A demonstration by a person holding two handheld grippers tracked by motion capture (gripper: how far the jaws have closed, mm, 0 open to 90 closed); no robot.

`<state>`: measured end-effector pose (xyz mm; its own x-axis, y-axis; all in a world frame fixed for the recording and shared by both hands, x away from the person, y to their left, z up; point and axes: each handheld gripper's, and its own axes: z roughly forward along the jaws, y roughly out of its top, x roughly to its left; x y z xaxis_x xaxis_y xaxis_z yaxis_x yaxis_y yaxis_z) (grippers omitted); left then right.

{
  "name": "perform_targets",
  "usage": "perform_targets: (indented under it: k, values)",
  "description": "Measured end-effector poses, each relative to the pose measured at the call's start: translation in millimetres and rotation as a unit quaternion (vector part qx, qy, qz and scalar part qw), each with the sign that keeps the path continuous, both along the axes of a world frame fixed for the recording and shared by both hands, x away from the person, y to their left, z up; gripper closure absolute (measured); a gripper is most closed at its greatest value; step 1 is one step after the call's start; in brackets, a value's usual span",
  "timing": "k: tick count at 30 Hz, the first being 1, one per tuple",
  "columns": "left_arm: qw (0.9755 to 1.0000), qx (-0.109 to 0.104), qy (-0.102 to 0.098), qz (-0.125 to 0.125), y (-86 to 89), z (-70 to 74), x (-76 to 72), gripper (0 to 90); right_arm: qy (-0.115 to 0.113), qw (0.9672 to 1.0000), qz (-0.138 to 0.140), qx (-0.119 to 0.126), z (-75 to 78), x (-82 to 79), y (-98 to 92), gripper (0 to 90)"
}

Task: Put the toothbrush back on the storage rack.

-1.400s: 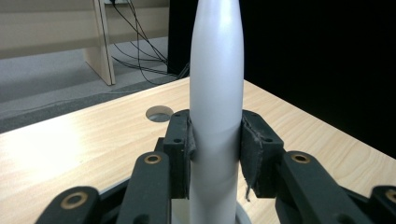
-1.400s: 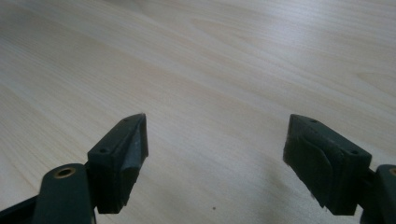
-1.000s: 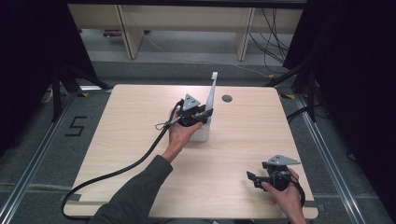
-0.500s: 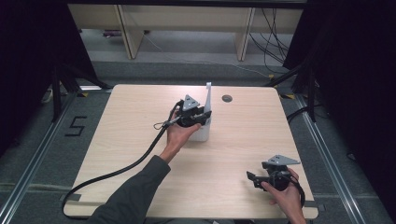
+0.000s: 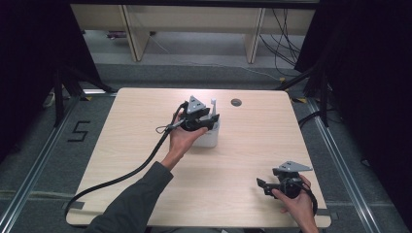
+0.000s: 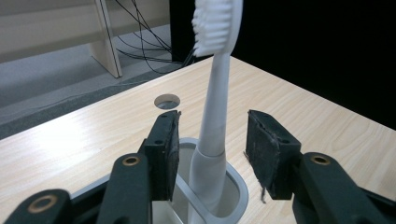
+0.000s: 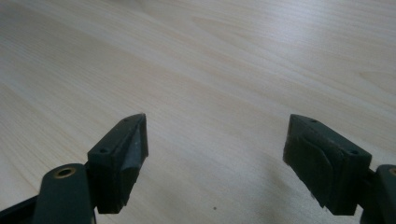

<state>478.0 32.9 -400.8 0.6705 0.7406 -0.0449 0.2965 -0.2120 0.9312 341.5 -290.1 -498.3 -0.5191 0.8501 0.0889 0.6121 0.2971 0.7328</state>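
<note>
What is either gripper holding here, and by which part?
Nothing is held. The left gripper has its jaws open either side of the white toothbrush standing in the holder, not touching it. The right gripper is open over bare table.

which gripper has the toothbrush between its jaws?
The left gripper: its open jaws flank the white toothbrush standing in the holder, without touching it. The right gripper is open over bare table.

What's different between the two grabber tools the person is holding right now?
The left gripper sits over a white holder, its fingers on either side of a toothbrush without touching it; the right gripper has bare table between its fingers. The left is mid-table, the right near the person's edge. Both are open.
</note>
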Motion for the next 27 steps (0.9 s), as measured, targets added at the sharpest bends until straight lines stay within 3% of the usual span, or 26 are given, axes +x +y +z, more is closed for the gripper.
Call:
perform_targets:
  k: [2, 3, 4, 8, 11, 14, 17, 18, 22, 27]
  values:
    - [1.0000, 0.002, 0.001, -0.002, 1.1, 1.4, -0.3, 53.8, -0.003, 1.0000, -0.002, 0.000, -0.2, 0.0, 0.1, 22.5]
    - [1.0000, 0.002, 0.002, 0.000, 1.8, 1.7, -0.2, 53.6, 0.010, 0.9998, -0.013, 0.008, 0.3, -1.9, 1.9, 22.5]
    - [1.0000, 0.001, 0.003, 0.003, 2.6, 1.9, -0.1, 53.2, -0.002, 1.0000, -0.003, 0.000, -0.2, 0.0, -0.1, 22.5]
    - [1.0000, 0.006, 0.007, -0.001, 4.6, 2.7, -1.6, 48.8, 0.002, 1.0000, -0.005, 0.004, -0.1, -0.4, 0.1, 22.5]
    - [0.9998, -0.005, 0.018, -0.002, 10.1, 2.5, -2.8, 47.6, 0.002, 1.0000, -0.005, 0.006, 0.0, -0.6, 0.1, 22.5]
    - [0.9998, 0.004, 0.019, 0.007, 17.0, 1.8, -3.6, 44.8, 0.001, 1.0000, -0.006, 0.006, 0.2, -0.6, 0.0, 22.5]
    - [0.9998, 0.006, 0.017, 0.006, 22.1, 4.7, -8.2, 42.2, -0.001, 1.0000, -0.006, 0.001, -0.1, -0.6, 0.1, 22.4]
    - [0.9998, 0.004, 0.018, 0.005, 24.6, 5.7, -9.4, 41.6, 0.011, 0.9998, -0.014, 0.009, 0.2, -1.9, 2.0, 22.5]
    - [0.9996, 0.014, 0.022, 0.014, 34.9, 10.2, -15.6, 36.1, 0.009, 0.9999, -0.007, 0.006, 0.0, -1.1, 1.4, 22.5]
    - [0.9994, 0.017, 0.028, 0.009, 49.0, 15.3, -26.3, 30.0, 0.004, 0.9999, -0.008, 0.004, -0.3, -0.7, 1.1, 22.4]
